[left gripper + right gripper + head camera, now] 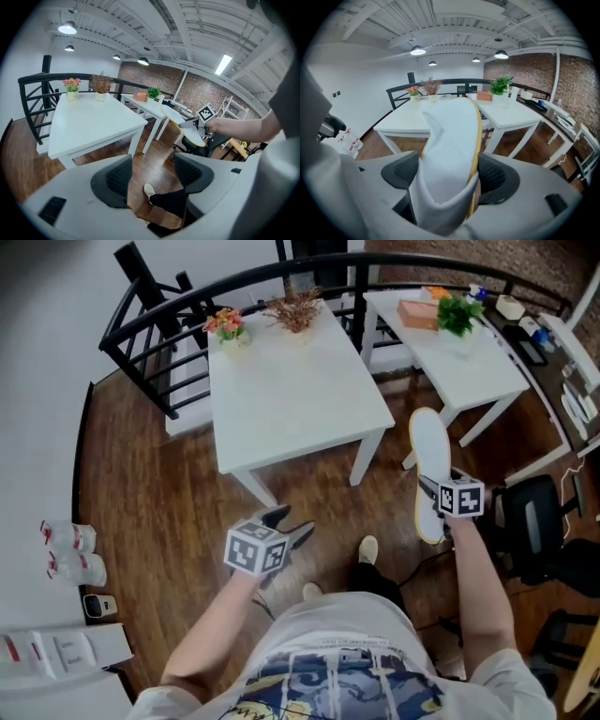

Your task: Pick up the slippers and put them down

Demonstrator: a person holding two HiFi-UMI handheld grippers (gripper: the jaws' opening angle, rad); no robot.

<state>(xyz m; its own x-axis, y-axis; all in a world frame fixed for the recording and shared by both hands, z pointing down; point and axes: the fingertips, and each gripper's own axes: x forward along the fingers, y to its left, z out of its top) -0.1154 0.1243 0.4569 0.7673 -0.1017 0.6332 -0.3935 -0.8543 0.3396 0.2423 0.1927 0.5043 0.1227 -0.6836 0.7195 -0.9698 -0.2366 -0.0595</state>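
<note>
A white slipper [429, 442] with a yellow sole edge hangs in the air beside the white tables. My right gripper [433, 491] is shut on its heel end. In the right gripper view the slipper [452, 136] fills the gap between the pads of the right gripper [450, 176] and points away toward the tables. My left gripper [291, 524] hangs over the wooden floor, open and holding nothing. In the left gripper view only floor and a shoe show past the open left gripper [152, 176], and the slipper [180, 119] appears at the right. No second slipper is in view.
A large white table [291, 399] with two flower pots stands ahead, a second white table [459, 362] with a plant to its right. A black railing [159, 315] runs behind them. A black office chair [534, 521] stands at the right, bottles [70, 549] at the left.
</note>
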